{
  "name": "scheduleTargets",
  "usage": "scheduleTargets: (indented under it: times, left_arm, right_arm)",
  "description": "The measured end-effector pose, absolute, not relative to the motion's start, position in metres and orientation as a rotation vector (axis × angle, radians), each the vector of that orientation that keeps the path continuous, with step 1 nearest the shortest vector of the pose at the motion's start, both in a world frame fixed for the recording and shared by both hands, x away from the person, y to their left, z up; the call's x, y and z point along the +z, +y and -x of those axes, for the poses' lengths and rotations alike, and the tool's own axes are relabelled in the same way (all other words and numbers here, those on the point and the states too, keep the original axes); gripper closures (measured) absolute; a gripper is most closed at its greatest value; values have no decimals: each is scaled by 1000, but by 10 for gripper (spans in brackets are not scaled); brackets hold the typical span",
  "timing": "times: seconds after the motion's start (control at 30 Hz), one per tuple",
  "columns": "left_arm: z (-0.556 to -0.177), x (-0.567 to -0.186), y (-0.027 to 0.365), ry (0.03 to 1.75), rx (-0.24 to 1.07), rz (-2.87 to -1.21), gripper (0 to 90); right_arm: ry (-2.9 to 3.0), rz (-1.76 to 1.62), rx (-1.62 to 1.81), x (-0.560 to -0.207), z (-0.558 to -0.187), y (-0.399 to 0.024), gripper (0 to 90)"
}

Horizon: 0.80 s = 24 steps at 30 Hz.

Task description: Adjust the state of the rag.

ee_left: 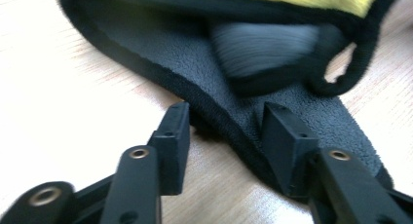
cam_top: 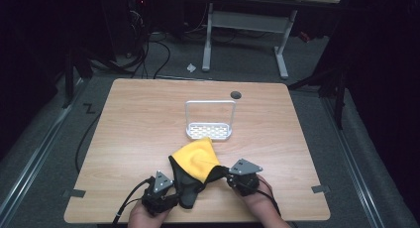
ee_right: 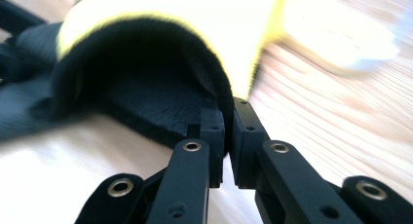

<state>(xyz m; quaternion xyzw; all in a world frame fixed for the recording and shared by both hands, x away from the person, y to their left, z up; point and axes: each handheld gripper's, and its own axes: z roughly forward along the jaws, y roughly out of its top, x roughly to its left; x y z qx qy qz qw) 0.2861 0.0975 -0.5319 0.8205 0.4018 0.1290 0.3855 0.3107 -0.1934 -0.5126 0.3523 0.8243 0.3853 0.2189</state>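
A yellow cloth with a dark grey underside and black trim (cam_top: 198, 161) lies crumpled near the table's front edge. My right gripper (cam_top: 232, 181) is shut on the cloth's edge (ee_right: 225, 104), lifting it into an arch with the yellow side up. My left gripper (cam_top: 171, 194) is open, its jaws straddling the grey corner of the cloth (ee_left: 302, 112) that lies flat on the wood; its fingertips (ee_left: 178, 117) rest by the black trim. A black hanging loop (ee_left: 348, 63) shows at the cloth's far edge.
A white wire rack with a perforated base (cam_top: 209, 120) stands upright behind the cloth at mid table. A dark round grommet (cam_top: 236, 94) sits near the back edge. Wooden table (cam_top: 138, 124) stretches open to the left and right; desk legs and cables lie on the floor beyond.
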Motion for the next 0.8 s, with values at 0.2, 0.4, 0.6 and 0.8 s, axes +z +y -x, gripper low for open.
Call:
scheduleTargets:
  times: [0.2,0.4,0.6,0.8]
  left_arm:
    - [-291,-531,99,1022,304,-2095,624]
    - [-295,-531,103,1032,284,-2086,667]
    - [-295,-531,106,1019,271,-2088,763]
    - [-294,-530,107,1016,275,-2088,794]
  right_arm:
    - [2194,-1067,978,-515,-319,-232,860]
    - [2130,-1185,908,-521,-332,-262,861]
    - [2119,-1244,920,-524,-338,-272,833]
    - [2117,-1235,939,-521,-335,-268,751]
